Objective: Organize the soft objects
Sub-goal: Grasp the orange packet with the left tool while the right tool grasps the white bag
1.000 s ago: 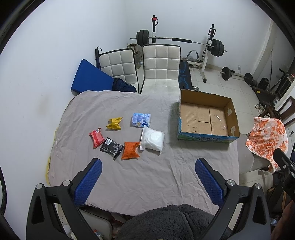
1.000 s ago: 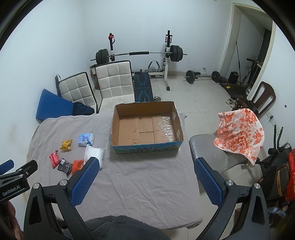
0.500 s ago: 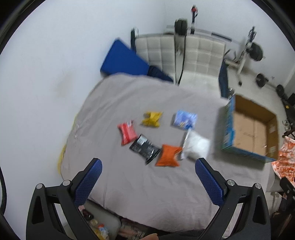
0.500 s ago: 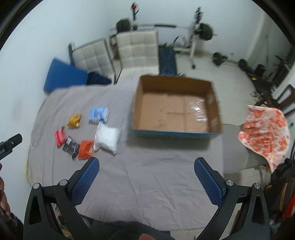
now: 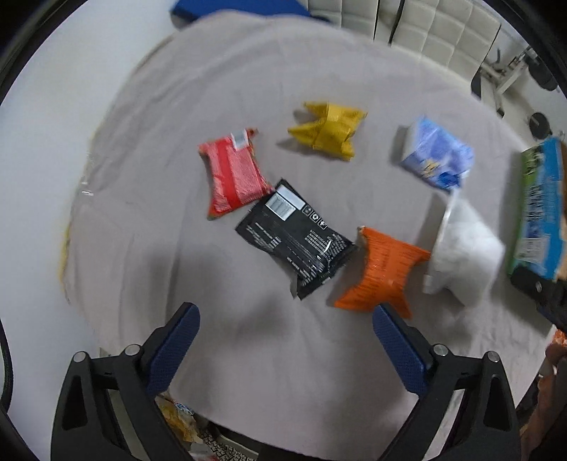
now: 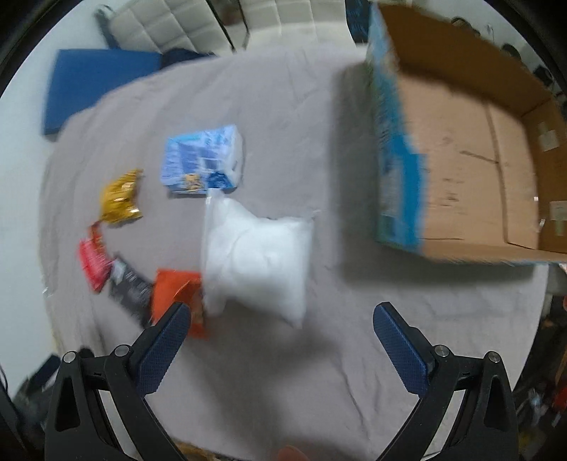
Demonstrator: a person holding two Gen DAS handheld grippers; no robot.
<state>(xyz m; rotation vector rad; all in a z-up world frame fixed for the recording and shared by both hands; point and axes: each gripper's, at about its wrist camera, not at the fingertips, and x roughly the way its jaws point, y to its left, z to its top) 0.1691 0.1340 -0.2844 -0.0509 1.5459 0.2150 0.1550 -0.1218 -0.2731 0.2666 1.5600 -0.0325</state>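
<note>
Left gripper point(image 5: 285, 321) spread wide and empty at lower frame, black packet point(image 5: 296, 241) mid-frame just above it, orange packet point(image 5: 384, 273) touching its right, right gripper point(image 6: 281, 319) spread wide and empty below white pillow-like bag point(image 6: 258, 266), cardboard box point(image 6: 460, 156) upper right, grey cloth-covered table point(image 6: 283, 372).

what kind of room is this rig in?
Probably a spare room at home, not a lab. A table under a wrinkled grey cloth, white quilted chairs pushed against it, and a used cardboard box beside loose snack packets.
</note>
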